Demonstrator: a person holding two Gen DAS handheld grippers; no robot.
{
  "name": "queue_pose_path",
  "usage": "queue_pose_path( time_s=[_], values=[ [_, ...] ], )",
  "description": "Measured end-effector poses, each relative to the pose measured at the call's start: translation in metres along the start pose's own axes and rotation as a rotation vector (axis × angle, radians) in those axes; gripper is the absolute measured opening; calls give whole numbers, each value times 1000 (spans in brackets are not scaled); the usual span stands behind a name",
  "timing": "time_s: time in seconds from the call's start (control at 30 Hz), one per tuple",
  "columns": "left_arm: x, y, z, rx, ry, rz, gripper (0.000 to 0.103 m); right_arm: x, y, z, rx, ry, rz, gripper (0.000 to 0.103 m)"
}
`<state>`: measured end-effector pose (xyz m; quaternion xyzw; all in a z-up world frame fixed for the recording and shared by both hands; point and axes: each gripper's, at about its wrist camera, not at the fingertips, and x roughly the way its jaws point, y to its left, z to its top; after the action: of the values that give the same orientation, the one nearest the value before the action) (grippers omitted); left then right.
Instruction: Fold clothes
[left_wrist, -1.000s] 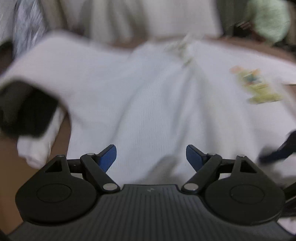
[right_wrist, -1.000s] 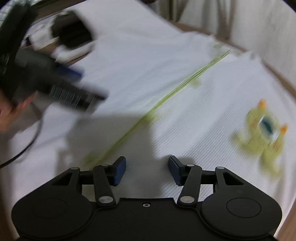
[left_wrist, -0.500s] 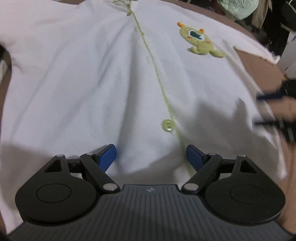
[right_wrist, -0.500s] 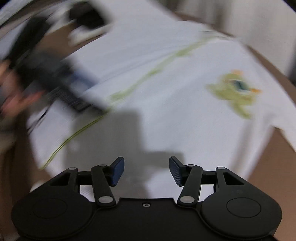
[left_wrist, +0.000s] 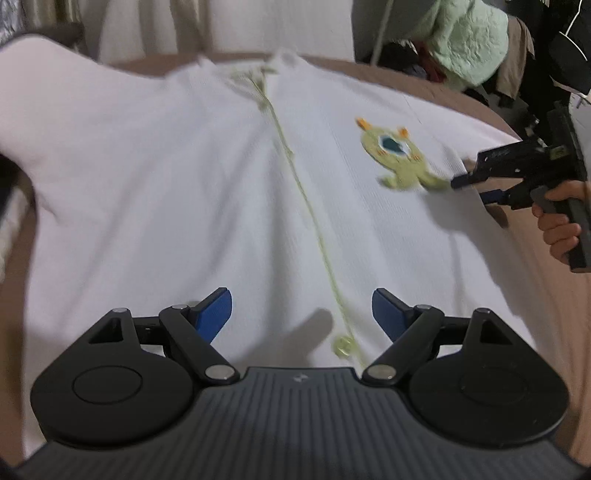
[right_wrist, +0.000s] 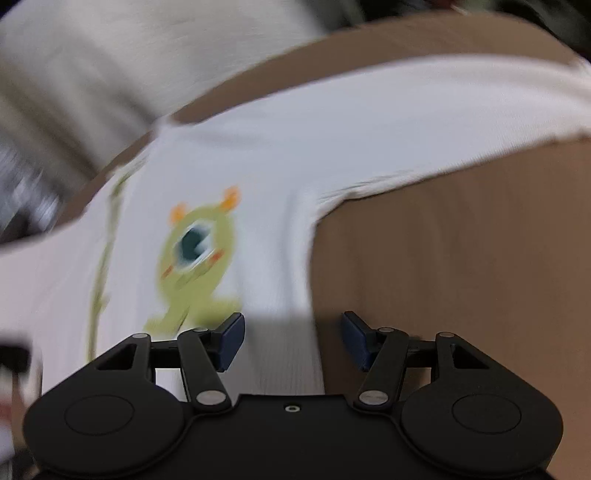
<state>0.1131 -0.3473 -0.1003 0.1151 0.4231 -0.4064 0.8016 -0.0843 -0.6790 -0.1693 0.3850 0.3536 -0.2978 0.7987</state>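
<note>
A white buttoned garment (left_wrist: 207, 192) lies spread flat on a brown surface (right_wrist: 443, 258), with a thin green placket line, a green button (left_wrist: 343, 346) and a green one-eyed monster patch (left_wrist: 395, 155). My left gripper (left_wrist: 301, 310) hovers open over the lower front of the garment, near the button. The right gripper (left_wrist: 476, 190), held in a hand, is at the garment's right side beside the patch. In the right wrist view that gripper (right_wrist: 291, 339) is open over the garment's side edge (right_wrist: 306, 258), below the patch (right_wrist: 195, 254), with nothing between its fingers.
A pale green quilted item (left_wrist: 469, 40) and dark clutter sit beyond the far right of the surface. Light curtains (left_wrist: 221, 26) hang behind. Bare brown surface (left_wrist: 546, 295) lies to the right of the garment.
The right gripper swept from over the garment's middle to its right side edge and rolled. The left wrist view tilted up, so the collar and far edge now show.
</note>
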Motion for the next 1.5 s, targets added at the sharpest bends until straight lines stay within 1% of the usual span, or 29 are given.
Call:
queue_pose_path(
  time_s=[0.03, 0.07, 0.1, 0.17, 0.2, 0.27, 0.33, 0.4, 0.43, 0.47, 0.5, 0.57, 0.6, 0.67, 0.73, 0.8, 0.9, 0.97, 1.0, 1.03, 1.1, 1.13, 1.17, 1.2, 1.23, 1.33, 1.4, 1.47, 1.5],
  values=[
    [0, 6, 0, -12, 4, 2, 83, 5, 6, 3, 4, -12, -32, 39],
    [3, 11, 0, -33, 21, -1, 83, 10, 12, 5, 8, -24, -64, 5],
    [9, 17, -3, -55, 64, -2, 83, 7, 17, 7, -21, -54, -92, 3],
    [23, 22, -8, -72, 177, 23, 83, -7, 24, 6, -114, -128, -139, 3],
    [28, 23, -11, -48, 215, 37, 83, -9, 26, 2, -158, -140, -164, 3],
    [28, 18, -10, 32, 221, 51, 85, 1, 29, -4, -225, -109, -206, 3],
    [26, 13, -6, 71, 219, 46, 85, 13, 36, -7, -294, -91, -242, 4],
    [25, 8, -6, 84, 218, 13, 85, 16, 44, -11, -361, -91, -293, 13],
    [26, 6, -7, 88, 225, -9, 85, 10, 47, -13, -394, -111, -334, 34],
    [27, 4, -8, 93, 231, -31, 88, 3, 51, -16, -426, -131, -375, 48],
    [28, 2, -10, 97, 237, -53, 88, -4, 54, -20, -441, -149, -367, 48],
    [33, -5, -12, 130, 243, -36, 89, -19, 60, -30, -451, -183, -297, 48],
    [33, -7, -11, 137, 245, -32, 89, -22, 63, -33, -447, -188, -241, 47],
    [33, -6, -9, 124, 241, -52, 89, -24, 77, -40, -435, -159, -104, 47],
    [30, -4, -8, 92, 243, -106, 90, -25, 98, -50, -447, -125, 19, 47],
    [27, -2, -9, 74, 249, -153, 90, -23, 128, -63, -501, -83, 124, 47],
    [10, 6, -6, 67, 226, -209, 90, -18, 173, -83, -595, -11, 270, 48],
    [-18, 30, 3, -20, 133, -244, 90, -12, 198, -99, -662, 52, 347, 48],
    [-34, 46, 8, -70, 68, -246, 90, -7, 208, -108, -692, 88, 366, 48],
    [-41, 55, 10, -87, 64, -233, 92, -2, 215, -116, -720, 121, 366, 48],
    [-49, 69, 9, -109, -19, -96, 93, 6, 216, -121, -666, 161, 362, 49],
    [-46, 74, 8, -120, -45, 3, 93, 14, 216, -121, -638, 208, 332, 49],
    [-40, 79, 8, -116, -18, 48, 93, 25, 216, -122, -633, 265, 272, 49],
    [-31, 86, 7, -123, 32, 80, 93, 30, 215, -126, -646, 276, 248, 46],
    [-25, 92, 4, -148, 43, 103, 93, 31, 213, -131, -665, 263, 248, 46],
    [-9, 107, -2, -198, 95, 172, 93, 24, 212, -148, -785, 210, 224, 9],
    [2, 115, -6, -219, 138, 222, 93, 21, 209, -159, -841, 189, 201, 8],
    [8, 121, -10, -222, 170, 272, 93, 19, 207, -169, -886, 181, 161, 0],
    [10, 122, -10, -223, 179, 292, 93, 18, 206, -174, -915, 176, 141, 0]
  ],
)
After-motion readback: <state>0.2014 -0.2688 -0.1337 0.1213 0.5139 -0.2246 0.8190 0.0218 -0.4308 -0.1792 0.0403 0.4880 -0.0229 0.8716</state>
